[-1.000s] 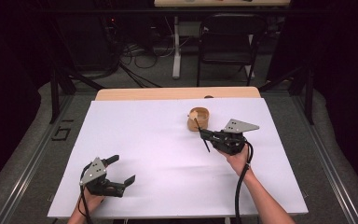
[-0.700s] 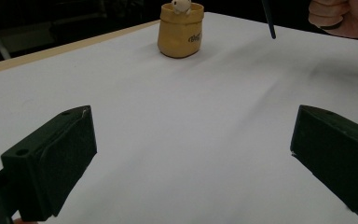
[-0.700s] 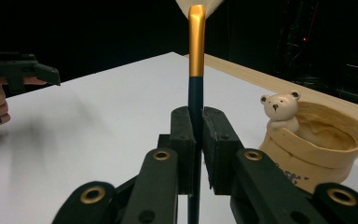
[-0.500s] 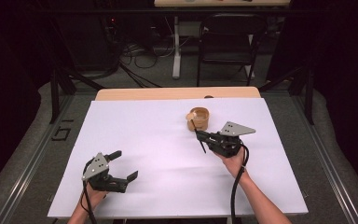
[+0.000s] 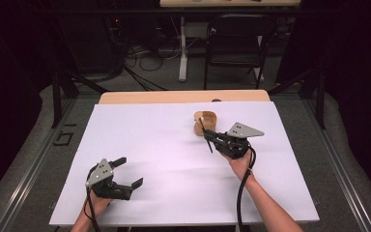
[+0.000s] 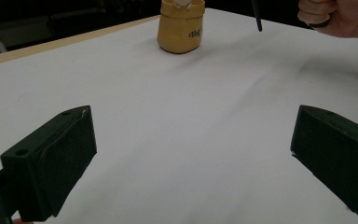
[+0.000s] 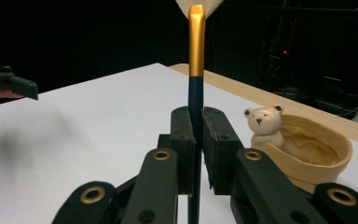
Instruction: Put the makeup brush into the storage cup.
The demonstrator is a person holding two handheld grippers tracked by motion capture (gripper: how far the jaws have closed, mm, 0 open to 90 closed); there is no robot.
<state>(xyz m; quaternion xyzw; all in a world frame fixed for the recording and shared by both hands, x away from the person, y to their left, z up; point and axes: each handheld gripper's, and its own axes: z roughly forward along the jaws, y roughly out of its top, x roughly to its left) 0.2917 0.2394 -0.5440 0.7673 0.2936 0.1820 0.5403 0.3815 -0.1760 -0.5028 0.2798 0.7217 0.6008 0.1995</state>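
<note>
In the high view the right gripper (image 5: 211, 137) sits right of centre on the white table cover (image 5: 164, 145), its jaws pressed together on a thin brush (image 5: 206, 137) whose dark handle slants down to the left below the jaws while the upper end reaches toward the wooden bowl (image 5: 206, 123) just above it. The right gripper view shows the grip close up: both black jaws clamp the brush (image 7: 196, 70) at its dark handle, the gold ferrule standing upright above them and pale bristles fanning out at the top edge. To the right in that view the bowl (image 7: 324, 161) holds a small bear figure (image 7: 264, 125) at its near rim. The left gripper (image 5: 129, 173) rests at the lower left of the high view, jaws spread wide with nothing between them.
</note>
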